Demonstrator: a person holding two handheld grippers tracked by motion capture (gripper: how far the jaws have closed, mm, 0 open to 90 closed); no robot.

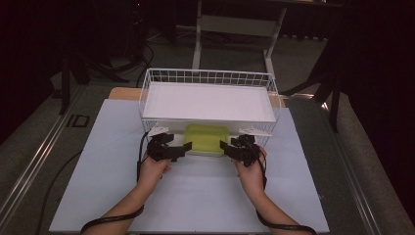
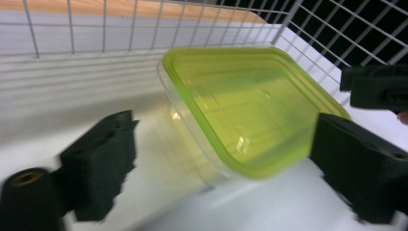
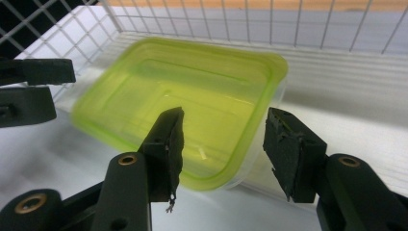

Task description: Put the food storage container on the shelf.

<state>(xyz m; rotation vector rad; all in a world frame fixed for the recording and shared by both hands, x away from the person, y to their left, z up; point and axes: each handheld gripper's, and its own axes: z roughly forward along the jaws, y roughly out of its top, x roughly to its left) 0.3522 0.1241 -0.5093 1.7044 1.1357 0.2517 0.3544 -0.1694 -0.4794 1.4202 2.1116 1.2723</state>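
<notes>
A: Start nearest you. Your forearms come in over the white surface (image 1: pixel 195 196), each hand wrapped around a tool, with a cable trailing back along each arm.

B: And the tools themselves?

A: Your left tool (image 1: pixel 177 150) has its jaws standing wide apart, with nothing pressed between them. In the left gripper view one jaw sits off to the near left and the other to the right, and the container's near corner lies in the gap ahead of them without touching either pad.

B: The right one?

A: Your right tool (image 1: pixel 229 147) is also apart, though less wide. In the right gripper view its left jaw overlaps the container's lid and its right jaw stands just off the container's corner; neither pad presses on it.

B: So where is the container?

A: The clear container with the yellow-green lid (image 1: pixel 206 138) sits directly between your two tools, just ahead of their tips, on the lower level of the white wire basket (image 1: pixel 210 77). It rests flat, lid on, free of both tools.

B: Beyond that?

A: Right above the container, past your tool tips, a white tray (image 1: pixel 208 102) spans the basket's upper level. Behind the basket a strip of wooden tabletop (image 1: pixel 122 93) shows, then a dark floor and the legs of a white desk (image 1: pixel 235 24).
</notes>
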